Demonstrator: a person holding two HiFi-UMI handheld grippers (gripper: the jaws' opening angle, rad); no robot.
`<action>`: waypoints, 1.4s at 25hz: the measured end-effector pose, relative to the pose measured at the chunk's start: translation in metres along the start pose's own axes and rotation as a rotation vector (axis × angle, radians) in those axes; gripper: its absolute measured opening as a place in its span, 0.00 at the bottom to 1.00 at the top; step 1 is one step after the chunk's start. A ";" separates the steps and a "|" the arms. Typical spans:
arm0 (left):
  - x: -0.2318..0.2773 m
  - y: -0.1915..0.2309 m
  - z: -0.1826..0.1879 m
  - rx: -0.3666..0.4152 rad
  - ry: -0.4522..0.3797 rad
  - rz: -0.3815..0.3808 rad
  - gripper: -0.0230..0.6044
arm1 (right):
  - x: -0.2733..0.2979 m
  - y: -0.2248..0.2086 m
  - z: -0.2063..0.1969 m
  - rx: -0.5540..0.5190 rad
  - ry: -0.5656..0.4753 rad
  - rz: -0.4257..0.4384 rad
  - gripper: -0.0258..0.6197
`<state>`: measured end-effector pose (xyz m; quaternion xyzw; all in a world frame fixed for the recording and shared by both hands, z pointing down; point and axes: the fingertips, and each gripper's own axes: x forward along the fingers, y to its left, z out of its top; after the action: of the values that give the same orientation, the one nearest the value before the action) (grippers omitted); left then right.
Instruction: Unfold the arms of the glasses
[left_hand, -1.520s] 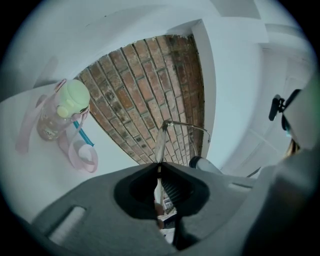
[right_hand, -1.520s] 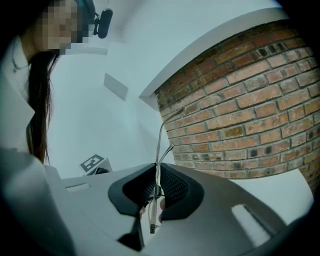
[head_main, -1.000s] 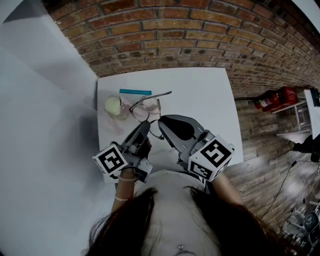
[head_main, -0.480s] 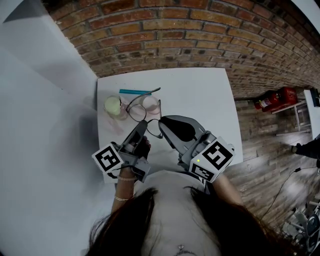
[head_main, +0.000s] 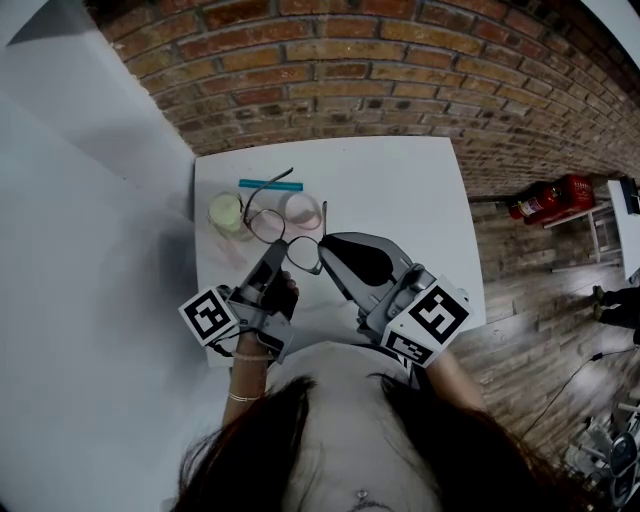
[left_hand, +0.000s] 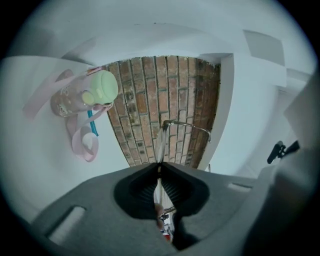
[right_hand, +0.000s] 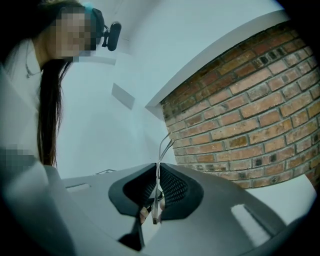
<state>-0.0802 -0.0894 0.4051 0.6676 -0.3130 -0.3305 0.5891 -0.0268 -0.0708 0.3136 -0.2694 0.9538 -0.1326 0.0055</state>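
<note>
Your left tool (left_hand: 159, 170) is clamped on the edge of a lens and your right tool (right_hand: 157, 172) is pinched on a thin wire bit, looks like an arm. So the glasses (head_main: 267, 226) hang between them just above the worktop (head_main: 400, 190), near the cup (head_main: 228, 213). I'd hold the left dead steady and swing the right out in an arc about the hinge, gently, no straight pulling, or that thin frame will twist.

Wall (head_main: 350, 70) is red brick, table (head_main: 400, 190) white, pen (head_main: 270, 184) teal.
</note>
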 end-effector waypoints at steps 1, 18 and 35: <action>0.000 0.000 0.000 -0.009 -0.003 -0.003 0.07 | 0.000 0.000 0.000 0.000 -0.001 0.000 0.08; -0.006 0.005 0.010 -0.101 -0.051 -0.018 0.07 | -0.003 0.006 0.004 -0.004 -0.016 0.026 0.08; -0.005 0.008 0.012 -0.118 -0.056 -0.020 0.07 | -0.001 0.013 0.003 -0.033 -0.016 0.054 0.07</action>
<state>-0.0933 -0.0929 0.4128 0.6253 -0.3026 -0.3729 0.6151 -0.0329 -0.0604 0.3077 -0.2445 0.9628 -0.1147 0.0124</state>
